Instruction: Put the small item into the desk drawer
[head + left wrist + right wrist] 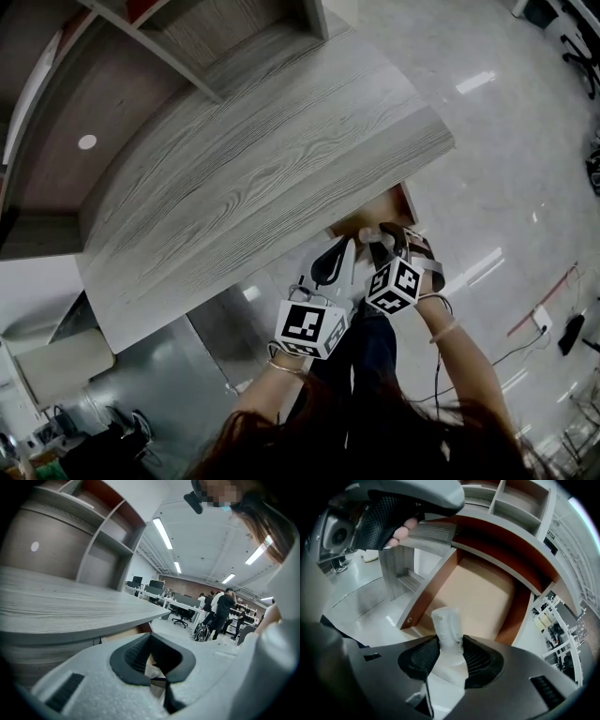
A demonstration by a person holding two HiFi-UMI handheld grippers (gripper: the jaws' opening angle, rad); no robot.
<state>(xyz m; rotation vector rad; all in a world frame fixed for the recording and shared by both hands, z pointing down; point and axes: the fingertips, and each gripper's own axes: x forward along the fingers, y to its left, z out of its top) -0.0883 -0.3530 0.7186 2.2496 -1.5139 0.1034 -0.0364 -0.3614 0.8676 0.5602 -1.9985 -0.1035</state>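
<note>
The small item (447, 625) is a white wrapped piece. It stands upright between the pads of my right gripper (450, 639), which is shut on it. It hangs over the open drawer (483, 592), whose pale bottom and brown walls show bare. In the head view the item (368, 234) and my right gripper (389, 246) sit at the drawer (401, 202) under the grey wood desk top (253, 178). My left gripper (333, 267) is just left of it. Its jaws (151, 637) meet, and I see nothing held between them.
Open shelves (187, 37) rise at the back of the desk. A grey cabinet (187, 356) stands under the desk to the left. Cables and a plug strip (553, 323) lie on the glossy floor at right. People and office chairs (220, 611) are far off.
</note>
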